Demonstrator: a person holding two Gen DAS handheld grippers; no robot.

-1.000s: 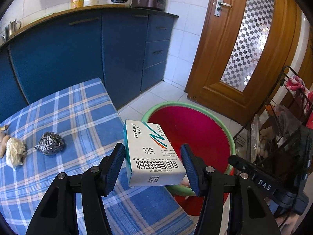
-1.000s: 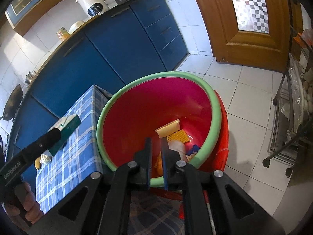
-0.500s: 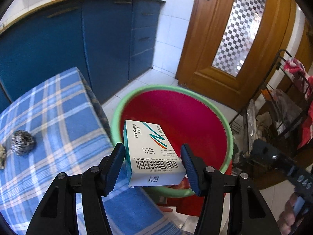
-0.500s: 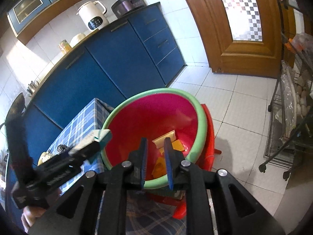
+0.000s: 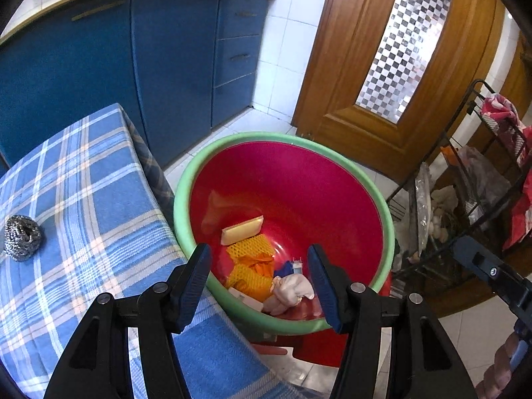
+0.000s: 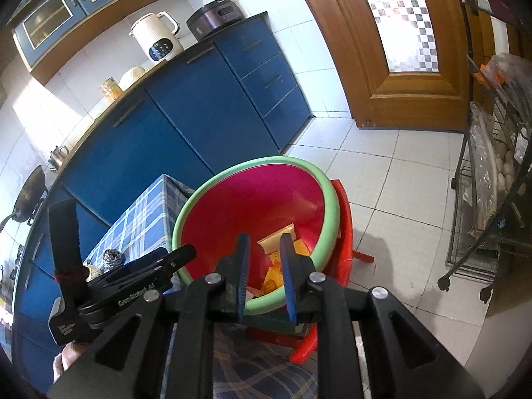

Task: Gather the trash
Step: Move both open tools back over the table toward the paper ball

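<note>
Box gone from left hand-held gripper (image 5: 259, 286), now spread empty over basin (image 5: 385, 206) | right hand-held gripper (image 6: 264, 277) opening, empty | scourer (image 5: 22, 237) remains on worktop (image 5: 99, 199), far left

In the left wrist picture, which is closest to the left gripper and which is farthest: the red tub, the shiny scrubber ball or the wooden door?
From the left gripper:
1. Red tub, right under the fingers.
2. Scrubber ball, off left on the checked cloth.
3. Wooden door, far back on the right.
</note>
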